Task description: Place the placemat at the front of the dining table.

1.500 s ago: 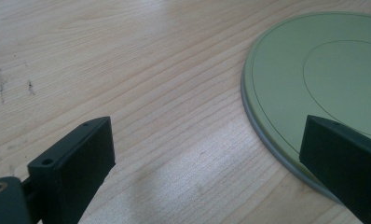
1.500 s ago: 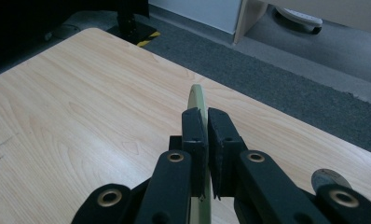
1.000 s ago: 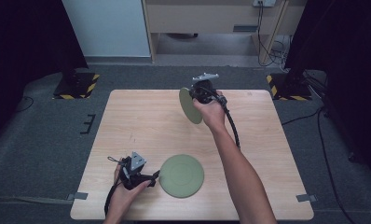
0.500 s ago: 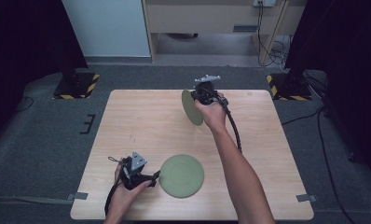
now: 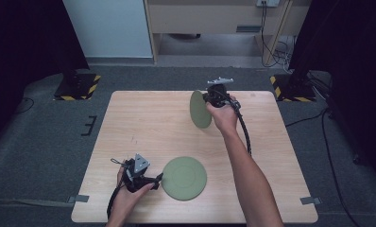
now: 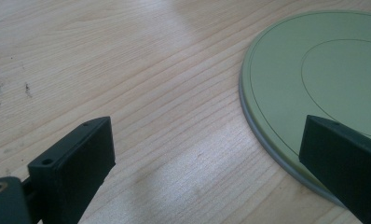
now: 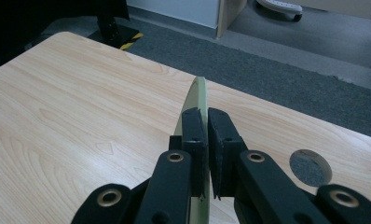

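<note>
Over the table (image 5: 143, 127), right tongs (image 5: 206, 100) carried the plate (image 5: 200, 109) nearer.

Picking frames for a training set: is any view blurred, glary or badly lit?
High view: evenly lit table, dark surroundings. Left gripper view: soft, near jaws blurred, faint sheen on the flat plate. Right gripper view: the held plate sharp edge-on, no glare.

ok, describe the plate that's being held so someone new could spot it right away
On the wooden table, look at the far side, right of centre, where the right hand-held gripper is. The green plate there stands on edge, pinched at its rim by the shut jaws. The other green plate lies flat near the front edge.
</note>
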The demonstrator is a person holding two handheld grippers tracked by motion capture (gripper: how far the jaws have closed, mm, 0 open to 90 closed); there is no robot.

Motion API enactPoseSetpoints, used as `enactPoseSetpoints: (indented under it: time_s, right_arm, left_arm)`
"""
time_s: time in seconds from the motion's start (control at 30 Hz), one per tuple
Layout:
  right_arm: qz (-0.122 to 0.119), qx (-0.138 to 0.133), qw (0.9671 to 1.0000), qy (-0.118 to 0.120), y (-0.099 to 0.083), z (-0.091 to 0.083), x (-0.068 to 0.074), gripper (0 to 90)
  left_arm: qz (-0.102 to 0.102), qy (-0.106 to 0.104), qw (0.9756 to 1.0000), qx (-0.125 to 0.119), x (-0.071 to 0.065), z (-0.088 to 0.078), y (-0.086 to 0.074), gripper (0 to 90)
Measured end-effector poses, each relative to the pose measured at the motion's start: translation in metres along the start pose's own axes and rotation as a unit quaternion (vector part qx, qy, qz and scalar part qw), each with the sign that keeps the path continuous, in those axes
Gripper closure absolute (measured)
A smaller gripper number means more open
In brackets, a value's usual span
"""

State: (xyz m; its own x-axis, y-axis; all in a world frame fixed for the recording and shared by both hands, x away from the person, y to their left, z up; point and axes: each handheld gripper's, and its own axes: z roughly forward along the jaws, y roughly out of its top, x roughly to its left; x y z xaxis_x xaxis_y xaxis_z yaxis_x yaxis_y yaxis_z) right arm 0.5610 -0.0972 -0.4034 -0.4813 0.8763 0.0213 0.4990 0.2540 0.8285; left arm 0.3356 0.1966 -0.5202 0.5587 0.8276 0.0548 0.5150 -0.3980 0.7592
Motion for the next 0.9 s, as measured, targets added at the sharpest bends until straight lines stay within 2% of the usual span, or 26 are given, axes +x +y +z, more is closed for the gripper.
enactPoseSetpoints:
  time_s: [0.47,0.9]
  right_arm:
    - [0.007,0.023,0.9996,-0.014,-0.010,-0.001,-0.011,86.3]
    - [0.021,0.041,0.9983,-0.035,-0.027,0.000,-0.031,86.2]
  left_arm:
    - [-0.001,0.002,1.0000,-0.004,-0.001,0.000,0.001,2.4]
    - [-0.003,0.003,1.0000,-0.003,-0.001,0.001,0.001,2.1]
